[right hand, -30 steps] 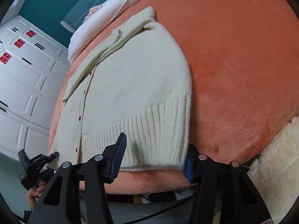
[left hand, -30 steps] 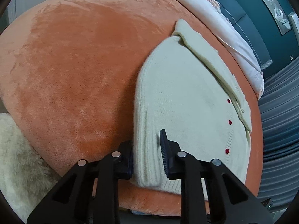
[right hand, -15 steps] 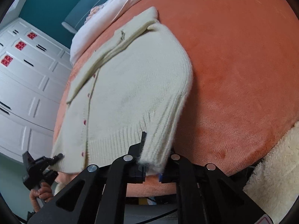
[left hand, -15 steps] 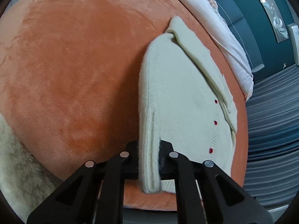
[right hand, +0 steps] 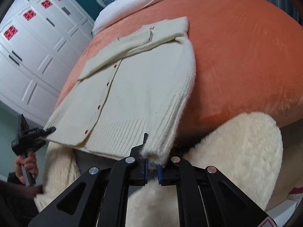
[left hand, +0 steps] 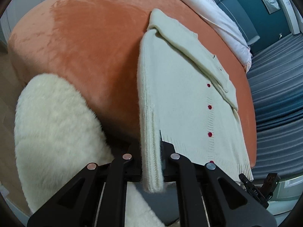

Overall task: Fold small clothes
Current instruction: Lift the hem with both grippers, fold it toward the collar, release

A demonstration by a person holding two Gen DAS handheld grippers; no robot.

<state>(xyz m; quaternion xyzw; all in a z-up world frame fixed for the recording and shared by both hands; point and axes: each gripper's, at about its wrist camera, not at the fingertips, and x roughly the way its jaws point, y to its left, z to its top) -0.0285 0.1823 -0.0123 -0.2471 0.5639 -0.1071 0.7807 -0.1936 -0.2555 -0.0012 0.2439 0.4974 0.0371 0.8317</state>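
Observation:
A cream knit cardigan (left hand: 181, 87) with small red buttons lies on an orange plush bed (left hand: 90, 43), sleeves folded across its top. My left gripper (left hand: 151, 151) is shut on the ribbed hem at its left corner, lifted off the bed edge. In the right wrist view the cardigan (right hand: 136, 87) lies the same way, and my right gripper (right hand: 152, 162) is shut on the hem's right corner. The left gripper (right hand: 32, 134) also shows there, held in a hand at the hem's far corner. The hem hangs stretched between both grippers beyond the bed edge.
A cream fluffy rug (left hand: 53, 124) lies below the bed edge, also in the right wrist view (right hand: 236, 151). A white duvet (left hand: 217, 13) lies at the bed's head. White wardrobe doors (right hand: 32, 43) stand at the left. Grey striped floor covering (left hand: 276, 102) is at the right.
Both grippers closed on the hem corners and pulled back and up from the bed. The cardigan's lower part has lifted and slid toward the bed edge.

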